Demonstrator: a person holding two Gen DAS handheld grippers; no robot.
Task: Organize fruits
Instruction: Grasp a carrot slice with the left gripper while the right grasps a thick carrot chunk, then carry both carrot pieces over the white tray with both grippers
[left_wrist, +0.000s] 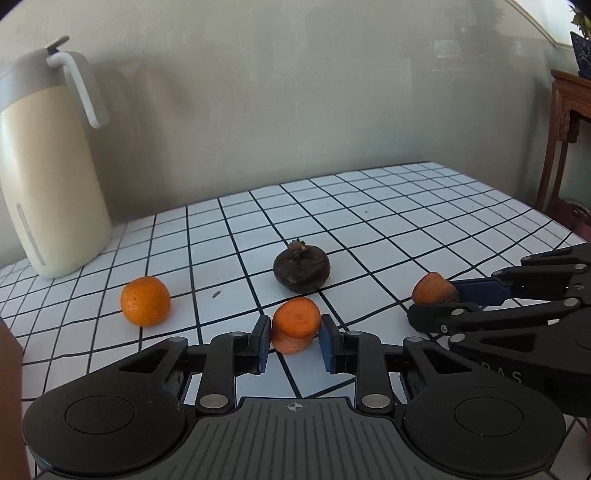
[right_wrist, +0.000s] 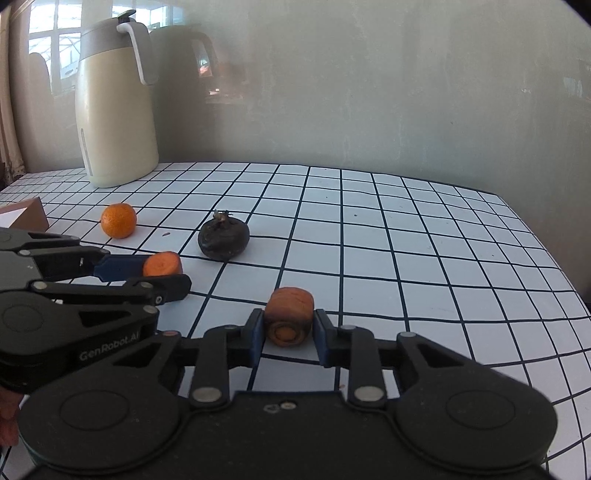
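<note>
Carrot chunks sit one in each claw: the left claw (left_wrist: 295, 334) is closed on a bright orange piece (left_wrist: 296, 325); the right claw (right_wrist: 289, 330) is closed on a browner piece (right_wrist: 289, 316), both low over the grid-patterned surface (right_wrist: 424, 266); a dark round fruit (left_wrist: 301, 269) lies just beyond them; a tangerine (left_wrist: 145, 301) sits further left, near a cream jug (left_wrist: 48, 166).

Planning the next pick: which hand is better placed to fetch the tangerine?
Left, probably. The tangerine lies on the left gripper's side; the right gripper sits farther off. Both hold a carrot chunk, so either must release first.
</note>
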